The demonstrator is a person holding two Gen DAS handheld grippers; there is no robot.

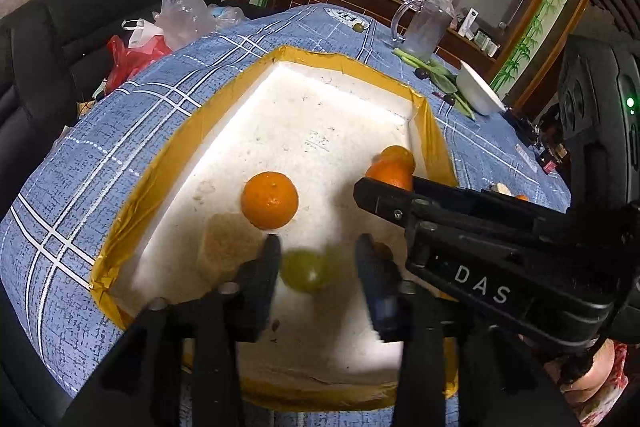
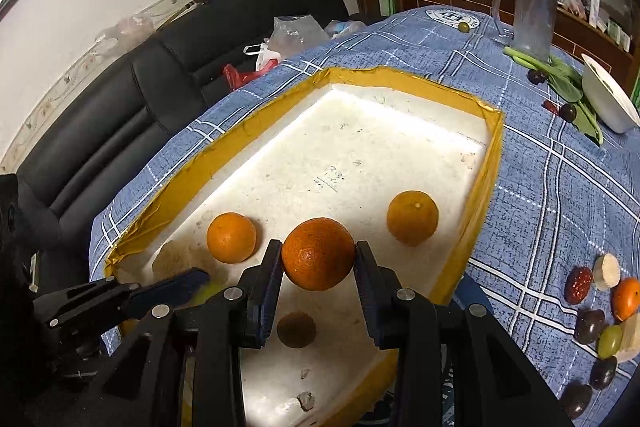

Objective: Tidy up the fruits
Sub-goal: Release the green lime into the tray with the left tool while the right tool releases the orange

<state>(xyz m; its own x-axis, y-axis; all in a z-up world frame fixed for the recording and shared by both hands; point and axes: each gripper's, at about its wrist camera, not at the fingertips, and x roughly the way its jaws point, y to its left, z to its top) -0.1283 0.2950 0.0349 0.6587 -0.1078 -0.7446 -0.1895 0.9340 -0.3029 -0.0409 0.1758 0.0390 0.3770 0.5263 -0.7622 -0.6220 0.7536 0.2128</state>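
Right gripper (image 2: 316, 255) clamped on an orange (image 2: 318, 254) above the foam tray's (image 2: 490, 163) near end; left gripper (image 1: 316, 259) parted around a blurred, unpinched green fruit (image 1: 306, 271); two more oranges (image 2: 231, 237) (image 2: 412, 218) lie in the tray.

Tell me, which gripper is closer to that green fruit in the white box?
Left. The left gripper has the green fruit between its open fingers; the right gripper is off to the side, clamped on an orange.

The right tongs (image 2: 318, 259) clamp an orange (image 2: 318, 254) above the white tray (image 2: 494, 163); two more oranges (image 2: 231, 237) (image 2: 413, 217) lie inside; the left tongs (image 2: 172, 289) reach in at lower left.
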